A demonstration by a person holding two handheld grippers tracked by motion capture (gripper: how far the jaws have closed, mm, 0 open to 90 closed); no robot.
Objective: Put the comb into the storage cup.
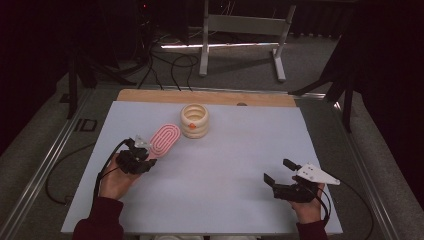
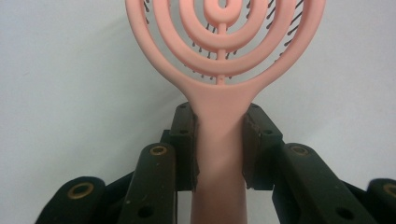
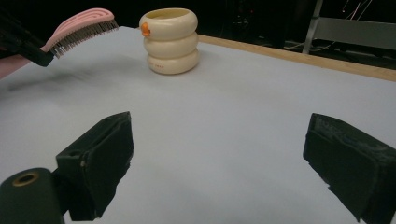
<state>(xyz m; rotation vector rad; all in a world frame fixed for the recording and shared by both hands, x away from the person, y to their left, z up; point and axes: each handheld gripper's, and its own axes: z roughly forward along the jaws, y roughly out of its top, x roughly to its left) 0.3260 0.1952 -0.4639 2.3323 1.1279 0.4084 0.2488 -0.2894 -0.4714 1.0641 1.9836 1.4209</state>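
Observation:
A pink hairbrush (image 1: 164, 140) with an open ringed head is held by its handle in my left gripper (image 1: 141, 156) at the table's left side. In the left gripper view both pads press the pink hairbrush (image 2: 219, 135) handle, the head pointing away with bristles facing down. The right gripper view shows the hairbrush (image 3: 79, 29) lifted clear of the table. A cream ringed holder (image 1: 194, 120) with an orange spot stands upright behind it, also the holder (image 3: 169, 41). My right gripper (image 1: 280, 171) rests near the front right, jaws wide apart around nothing (image 3: 219, 158).
The white table sheet (image 1: 225, 165) lies on a wooden board (image 1: 210, 97). Beyond the far edge stand a metal frame (image 1: 240, 30) and floor cables (image 1: 175, 65). Rails run along both sides of the table.

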